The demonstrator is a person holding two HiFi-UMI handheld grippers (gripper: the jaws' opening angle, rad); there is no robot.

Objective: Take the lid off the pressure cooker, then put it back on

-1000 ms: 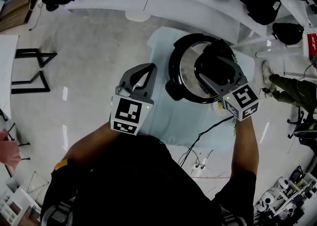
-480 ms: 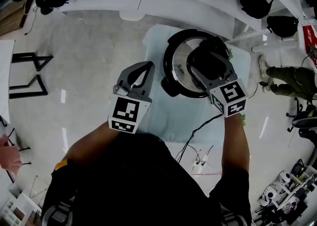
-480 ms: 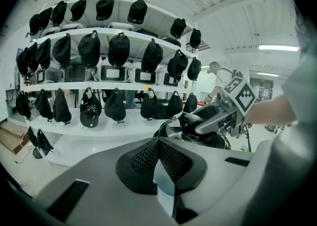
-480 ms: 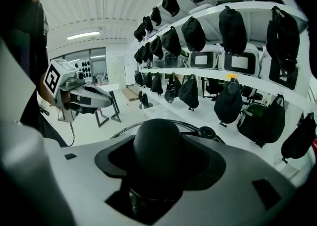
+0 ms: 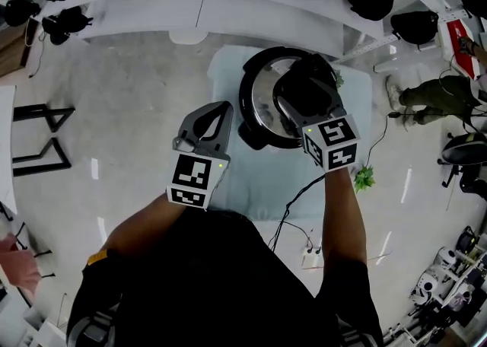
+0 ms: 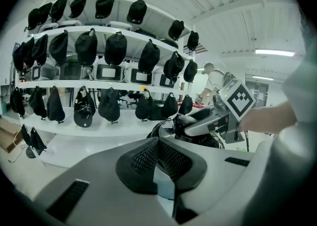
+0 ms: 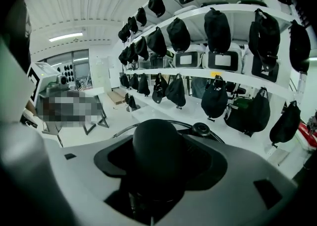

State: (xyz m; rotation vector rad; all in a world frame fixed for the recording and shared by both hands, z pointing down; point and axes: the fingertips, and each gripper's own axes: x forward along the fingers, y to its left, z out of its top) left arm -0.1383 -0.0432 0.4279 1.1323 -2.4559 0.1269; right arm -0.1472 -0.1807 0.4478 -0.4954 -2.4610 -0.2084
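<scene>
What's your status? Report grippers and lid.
Right gripper shut on lid knob. Left gripper shut, empty, beside pressure cooker. Lid on cooker. Nothing seen in the way.

A small table (image 5: 255, 182) with a pale blue top stood on the light floor (image 5: 129, 109). The pressure cooker (image 5: 261, 106) sat directly on the table's far half, close to the far edge. A dark cable (image 5: 294, 211) crossed the near edge down to a power strip (image 5: 310, 257) on the floor.
</scene>
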